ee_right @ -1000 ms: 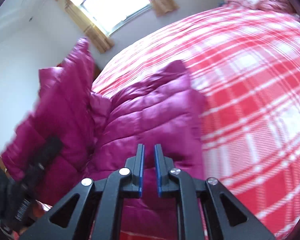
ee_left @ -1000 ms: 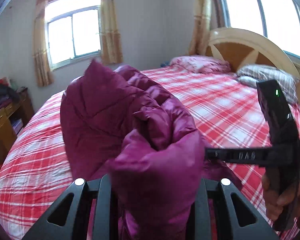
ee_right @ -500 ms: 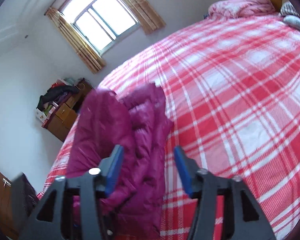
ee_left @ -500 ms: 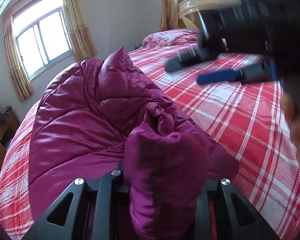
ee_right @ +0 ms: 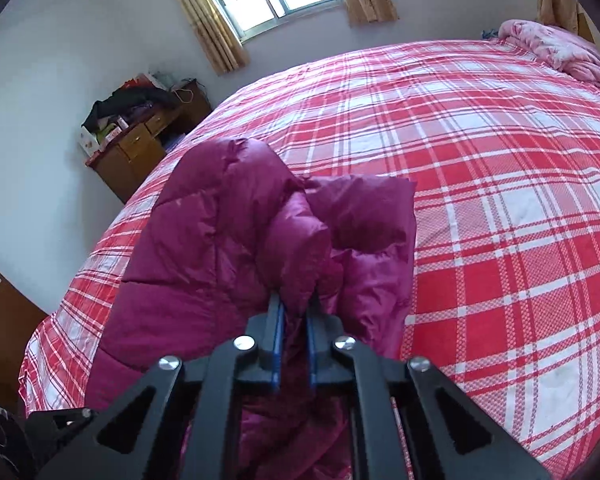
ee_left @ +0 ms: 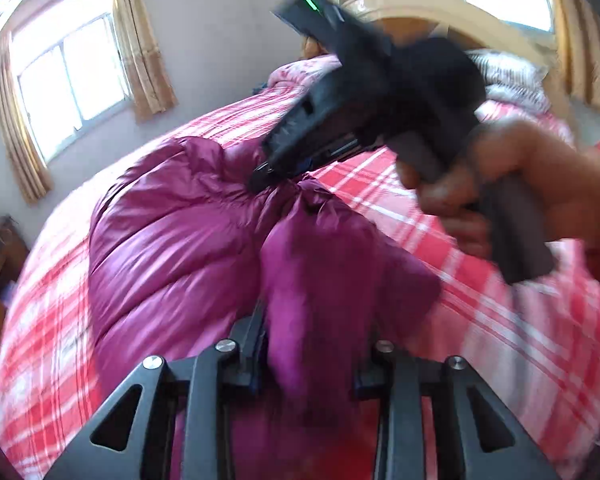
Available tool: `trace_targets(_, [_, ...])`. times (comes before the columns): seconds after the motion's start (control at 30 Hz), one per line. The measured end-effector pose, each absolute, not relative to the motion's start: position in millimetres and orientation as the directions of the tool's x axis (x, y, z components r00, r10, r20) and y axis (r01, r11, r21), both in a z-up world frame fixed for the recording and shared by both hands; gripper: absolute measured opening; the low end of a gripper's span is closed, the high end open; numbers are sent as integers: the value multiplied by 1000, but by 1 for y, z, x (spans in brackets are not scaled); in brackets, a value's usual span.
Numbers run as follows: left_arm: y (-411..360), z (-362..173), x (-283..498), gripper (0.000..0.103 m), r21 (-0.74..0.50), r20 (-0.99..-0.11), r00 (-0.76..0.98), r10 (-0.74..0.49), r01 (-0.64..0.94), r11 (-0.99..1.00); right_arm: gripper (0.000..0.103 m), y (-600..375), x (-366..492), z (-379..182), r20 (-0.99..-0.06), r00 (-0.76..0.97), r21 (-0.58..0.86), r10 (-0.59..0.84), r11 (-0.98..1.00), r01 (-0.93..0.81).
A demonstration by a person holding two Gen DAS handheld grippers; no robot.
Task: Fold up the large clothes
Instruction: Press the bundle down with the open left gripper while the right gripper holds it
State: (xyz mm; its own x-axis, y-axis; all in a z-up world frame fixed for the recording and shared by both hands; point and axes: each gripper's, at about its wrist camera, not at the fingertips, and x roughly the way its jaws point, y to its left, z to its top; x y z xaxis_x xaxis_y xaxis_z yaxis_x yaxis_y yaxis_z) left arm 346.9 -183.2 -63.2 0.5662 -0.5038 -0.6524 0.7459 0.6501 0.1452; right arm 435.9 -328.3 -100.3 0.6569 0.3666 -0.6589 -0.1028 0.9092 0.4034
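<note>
Jacket [ee_right: 220,240] fold pinched tight by right gripper [ee_right: 294,308]; left gripper [ee_left: 312,344], just loosened, half-open around a bunch. Best laid toward 12 o'clock, flat.

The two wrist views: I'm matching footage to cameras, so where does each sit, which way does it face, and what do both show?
Left wrist view: behind the left tongs, facing the headboard; a bunch of the purple jacket sits between its fingers, and the hand with the right tongs crosses in front.
Right wrist view: behind the right tongs, shut on a jacket fold, facing the wooden desk.
Shared: jacket, plaid bedspread, pink pillow.
</note>
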Motion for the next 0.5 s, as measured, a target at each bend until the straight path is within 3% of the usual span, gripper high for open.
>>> trace_targets(0.1, [-137,-38,338,44,-22,-647,466,-603,779,626,11,-341,438,-105,-616,670,490,414,867,-85])
trace_targets(0.23, [-98,-6,361,45,-133,-587,520,-620,693,708,11,-354,434,-116,-563,687,594,459,803,-49])
trace_targets(0.5, [-143,1,460,46,-122,-634,615,-469,519,846,11,-360,425,-125,-555,707,633,438,774,17])
